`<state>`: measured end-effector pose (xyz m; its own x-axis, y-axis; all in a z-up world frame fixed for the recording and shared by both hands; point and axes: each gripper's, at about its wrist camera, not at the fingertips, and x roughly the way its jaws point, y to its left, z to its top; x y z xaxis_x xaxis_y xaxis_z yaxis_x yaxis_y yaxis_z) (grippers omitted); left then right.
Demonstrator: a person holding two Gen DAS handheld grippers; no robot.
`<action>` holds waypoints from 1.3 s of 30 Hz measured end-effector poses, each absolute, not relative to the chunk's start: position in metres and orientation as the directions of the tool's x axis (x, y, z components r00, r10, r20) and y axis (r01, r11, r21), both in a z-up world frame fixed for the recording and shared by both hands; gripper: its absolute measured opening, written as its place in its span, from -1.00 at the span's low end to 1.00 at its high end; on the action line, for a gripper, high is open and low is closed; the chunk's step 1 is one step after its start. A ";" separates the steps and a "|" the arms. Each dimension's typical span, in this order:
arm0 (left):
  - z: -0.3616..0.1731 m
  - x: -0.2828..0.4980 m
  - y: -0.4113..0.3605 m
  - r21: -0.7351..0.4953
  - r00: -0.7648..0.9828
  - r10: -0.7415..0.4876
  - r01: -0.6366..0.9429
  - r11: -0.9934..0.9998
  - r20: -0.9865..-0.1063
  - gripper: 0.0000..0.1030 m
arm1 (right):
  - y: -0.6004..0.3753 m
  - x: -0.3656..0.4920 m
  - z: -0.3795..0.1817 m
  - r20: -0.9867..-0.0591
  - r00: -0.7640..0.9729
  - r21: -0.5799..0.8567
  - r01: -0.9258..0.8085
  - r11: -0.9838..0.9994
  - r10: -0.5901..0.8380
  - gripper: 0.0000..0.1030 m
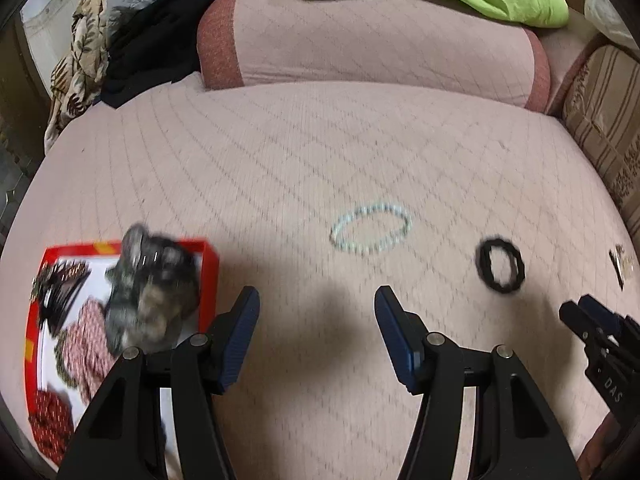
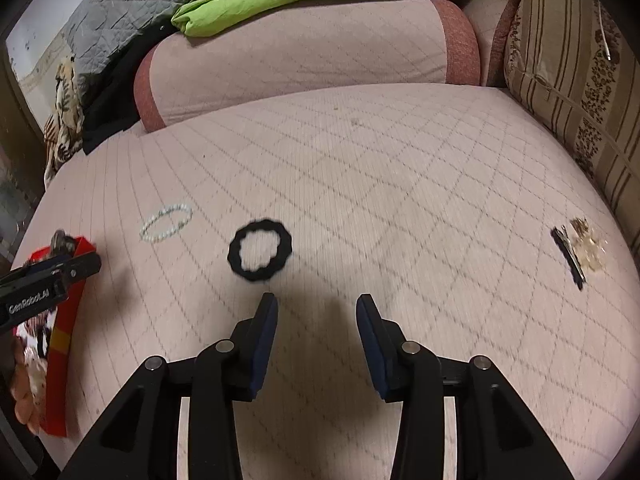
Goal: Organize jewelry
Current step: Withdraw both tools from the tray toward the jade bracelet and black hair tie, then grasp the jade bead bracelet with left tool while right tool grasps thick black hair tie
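Pink quilted bed [image 2: 360, 168]; blurred grey lump [image 1: 154, 300] over red box [image 1: 208, 276], unidentifiable.

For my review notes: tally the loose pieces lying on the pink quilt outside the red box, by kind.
Pale bead bracelet: 1
Black scalloped hair tie: 1
Black hair clip: 1
Small gold-coloured piece, too blurred to identify: 1
Total: 4

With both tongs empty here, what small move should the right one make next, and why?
Probably ease the right tongs forward and down over the black hair tie. They stand open and empty, the tie lies just ahead of them, loose on the bedcover, outside the red box.
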<state>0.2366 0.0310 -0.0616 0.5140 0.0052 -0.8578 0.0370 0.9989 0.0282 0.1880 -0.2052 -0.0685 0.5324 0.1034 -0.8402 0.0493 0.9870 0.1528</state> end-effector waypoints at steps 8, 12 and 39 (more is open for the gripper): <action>-0.072 0.289 0.033 -0.048 0.515 -0.057 0.031 0.998 -0.856 0.14 | -0.200 0.223 -0.078 -0.840 0.525 0.182 0.037 0.983 0.136 -0.10; -0.087 0.307 0.030 -0.066 0.485 -0.082 0.049 0.997 -0.871 0.14 | -0.196 0.236 -0.091 -0.854 0.501 0.183 0.034 0.983 0.141 -0.10; -0.121 0.314 0.016 0.010 0.523 -0.056 0.122 0.992 -0.850 0.48 | -0.182 0.253 -0.114 -0.848 0.515 0.156 0.012 0.988 0.127 -0.08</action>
<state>0.3140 0.0160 -0.1210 0.5233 -0.0560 -0.8503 0.1221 0.9925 0.0097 0.2528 -0.1825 -0.1136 0.5150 0.1274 -0.8477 0.0119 0.9877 0.1557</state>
